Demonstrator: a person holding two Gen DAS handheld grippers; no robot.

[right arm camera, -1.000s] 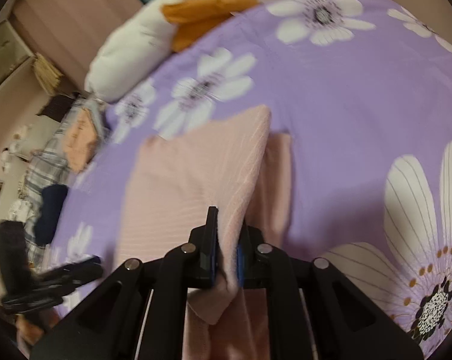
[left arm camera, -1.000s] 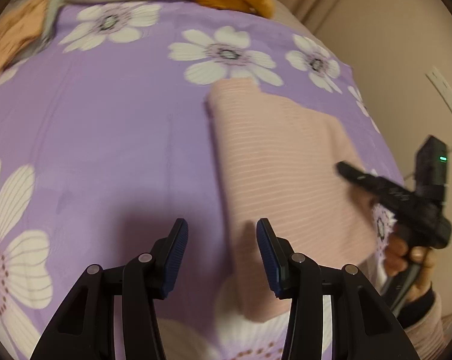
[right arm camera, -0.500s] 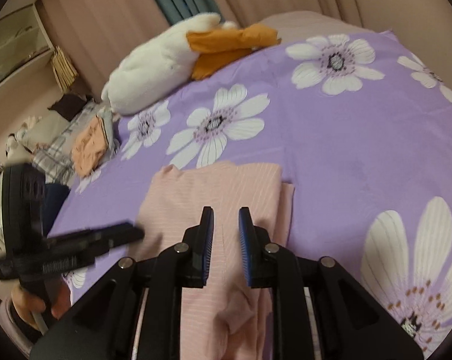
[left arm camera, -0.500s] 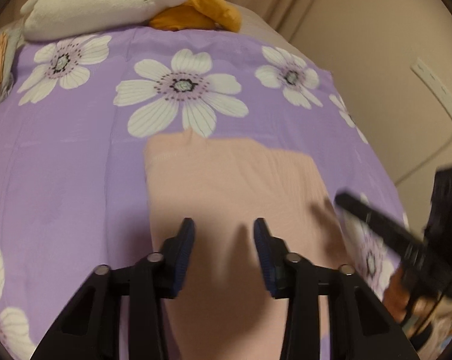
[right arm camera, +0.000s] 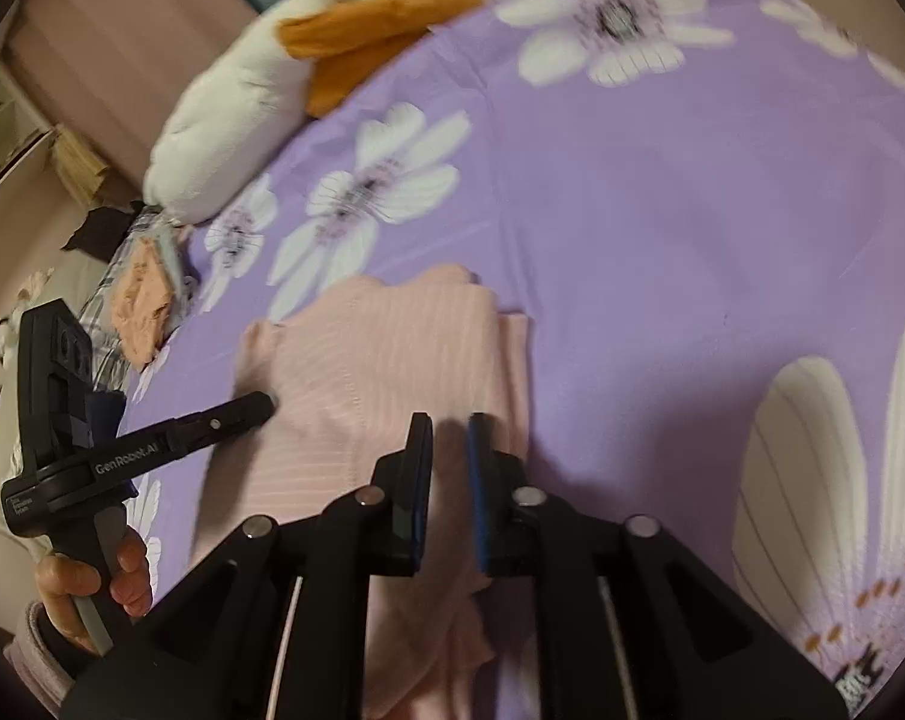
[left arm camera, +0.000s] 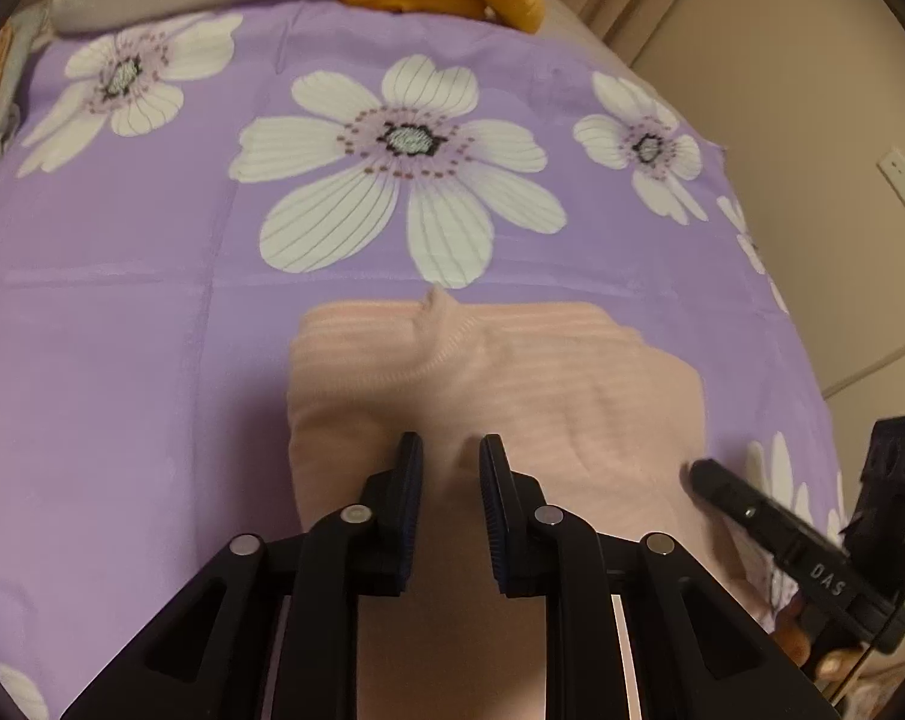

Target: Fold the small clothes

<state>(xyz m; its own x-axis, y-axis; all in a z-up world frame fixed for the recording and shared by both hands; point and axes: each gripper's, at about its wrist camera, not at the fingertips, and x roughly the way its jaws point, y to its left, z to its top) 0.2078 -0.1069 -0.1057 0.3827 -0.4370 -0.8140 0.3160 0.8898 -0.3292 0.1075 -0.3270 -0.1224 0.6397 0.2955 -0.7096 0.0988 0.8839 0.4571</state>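
A pink ribbed garment [left arm camera: 512, 384] lies folded flat on the purple flowered bedspread [left arm camera: 122, 312]; it also shows in the right wrist view [right arm camera: 380, 372]. My left gripper [left arm camera: 450, 450] hovers over its near left part, jaws open with a narrow gap, holding nothing. My right gripper [right arm camera: 450, 429] is over the garment's right edge, jaws slightly apart and empty. The right gripper also shows in the left wrist view [left arm camera: 710, 480] at the garment's right side, and the left gripper shows in the right wrist view [right arm camera: 254, 408] at the garment's left side.
A white plush toy with orange parts [right arm camera: 284, 78] lies at the head of the bed. A pile of other clothes [right arm camera: 140, 300] sits at the bed's far left side. A beige wall [left arm camera: 812, 120] borders the bed on the right.
My right gripper has let go of the garment's folded edge and its jaws have parted. My left gripper has moved right over the garment and its jaws have narrowed.
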